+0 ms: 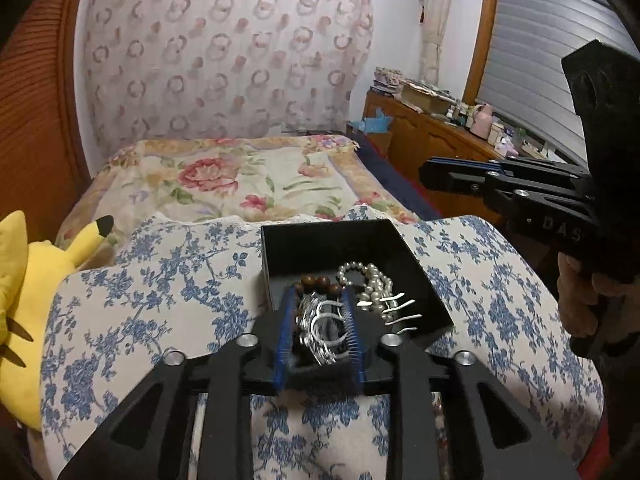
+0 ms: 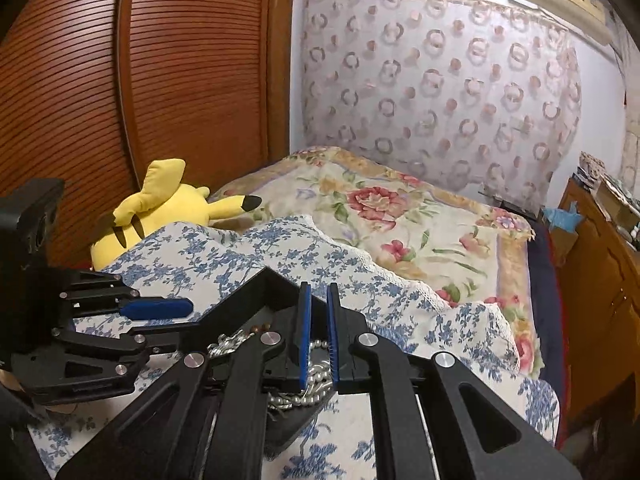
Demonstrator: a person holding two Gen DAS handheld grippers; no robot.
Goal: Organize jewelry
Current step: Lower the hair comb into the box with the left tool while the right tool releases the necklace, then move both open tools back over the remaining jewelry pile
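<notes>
The left gripper, part open, straddles a silver hair clip directly over the black box; the right gripper, nearly closed and empty, hangs beside it.

From my left wrist view I can read only one marking: the raised letters "DAS", black on black, on the side of the black plastic body of the right tongs, beside the hand holding them. I can read nothing else in either view.
</notes>
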